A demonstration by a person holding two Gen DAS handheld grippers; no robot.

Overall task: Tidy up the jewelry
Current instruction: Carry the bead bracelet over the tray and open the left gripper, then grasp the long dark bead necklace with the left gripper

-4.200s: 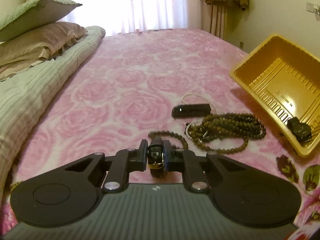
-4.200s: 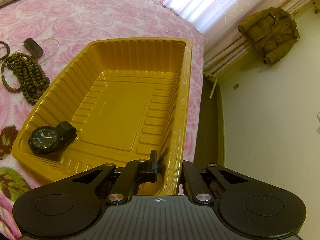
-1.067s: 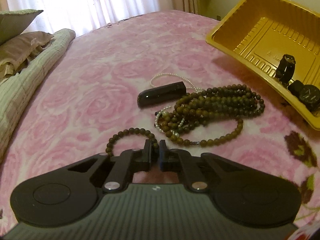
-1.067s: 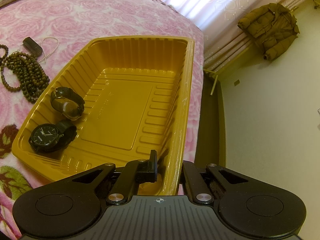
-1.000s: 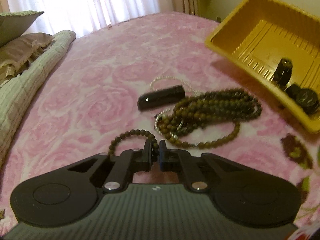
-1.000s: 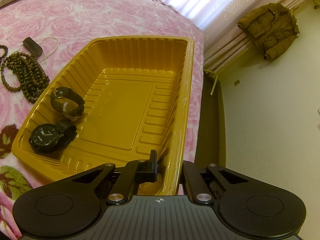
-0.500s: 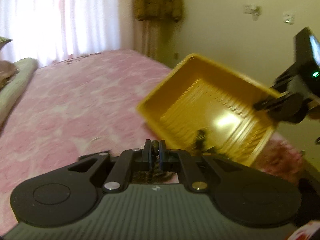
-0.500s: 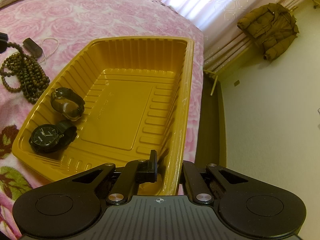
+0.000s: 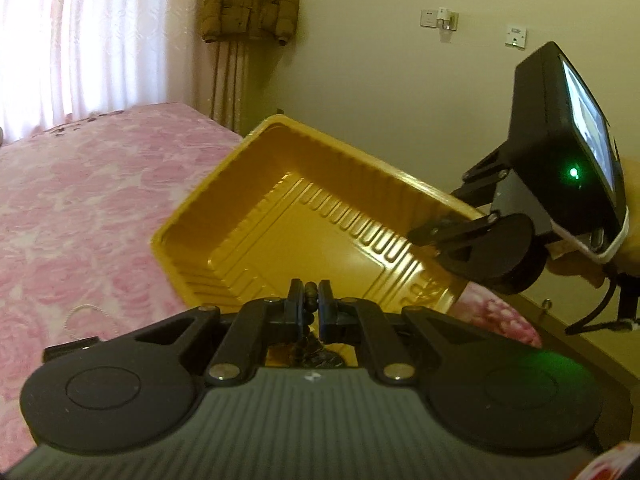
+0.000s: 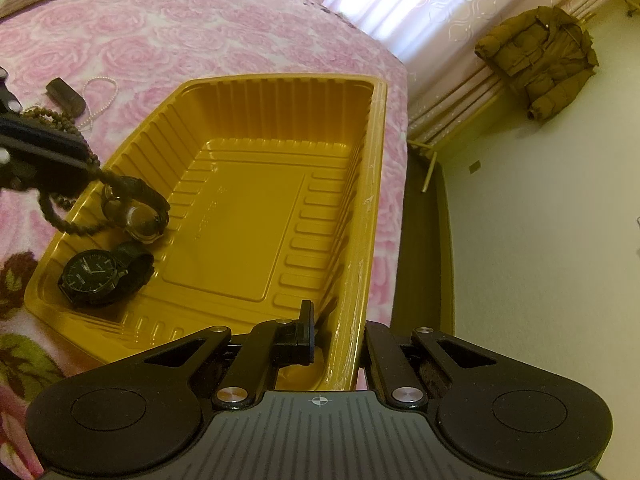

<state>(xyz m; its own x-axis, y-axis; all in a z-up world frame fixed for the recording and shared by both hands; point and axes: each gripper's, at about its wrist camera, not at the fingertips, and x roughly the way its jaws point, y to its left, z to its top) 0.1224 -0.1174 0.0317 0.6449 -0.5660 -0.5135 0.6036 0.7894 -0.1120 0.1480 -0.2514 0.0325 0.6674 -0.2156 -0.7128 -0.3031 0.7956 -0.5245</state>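
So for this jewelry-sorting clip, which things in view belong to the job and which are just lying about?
Part of the job:
- yellow tray, its wall gripped by the right gripper
- bead bracelet in the left gripper
- two watches in the tray
- pearl strand
- bead pile

Just lying about:
- brown jacket
- curtains
- small black case, unclear

A home bedroom

A bed [image 10: 208, 32] (rose-patterned pink cover) is seen beside curtains [image 9: 80, 36]; a jacket [image 9: 250, 0] is hung up.
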